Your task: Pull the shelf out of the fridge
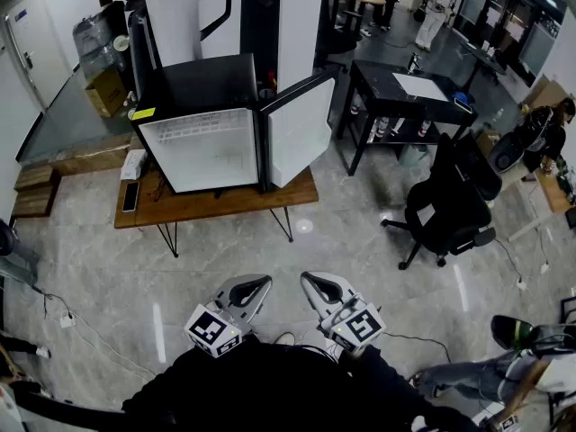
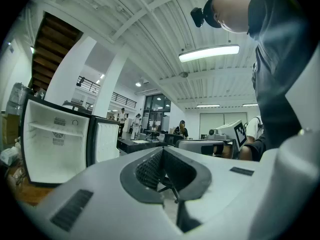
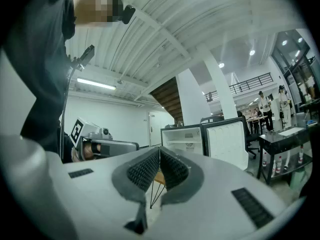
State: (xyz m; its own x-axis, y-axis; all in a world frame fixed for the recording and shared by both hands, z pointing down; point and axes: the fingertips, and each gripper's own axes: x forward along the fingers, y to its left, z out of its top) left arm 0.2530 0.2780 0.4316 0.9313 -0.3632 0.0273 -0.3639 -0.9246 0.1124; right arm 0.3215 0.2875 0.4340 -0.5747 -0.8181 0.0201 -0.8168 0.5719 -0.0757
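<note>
I have both claws low in the head view, close to my body and well apart from the fridge. The left gripper (image 1: 261, 283) has its ribbed dark pads pressed together at the tips with nothing between them, and its own view shows the same (image 2: 161, 150). The right gripper (image 1: 307, 280) is likewise closed on nothing, pads meeting in its own view (image 3: 160, 149). Both point level, out across the grey marble floor (image 1: 360, 241).

The small black fridge with a white interior (image 1: 202, 84) stands on a low wooden table with thin black legs (image 1: 225, 203), towards that table's right end. Its white-lined door (image 1: 301, 133) hangs open at the right corner. The thin white shelf (image 2: 47, 129) sits inside the fridge, across the upper part of the cavity; I also see it from the right gripper view (image 3: 182, 142). Neither claw touches it.

On the table's left end lies a dark flat slab (image 1: 130, 196), just beside the fridge. A black office chair (image 1: 445, 210) stands on the floor to the right of the table.
</note>
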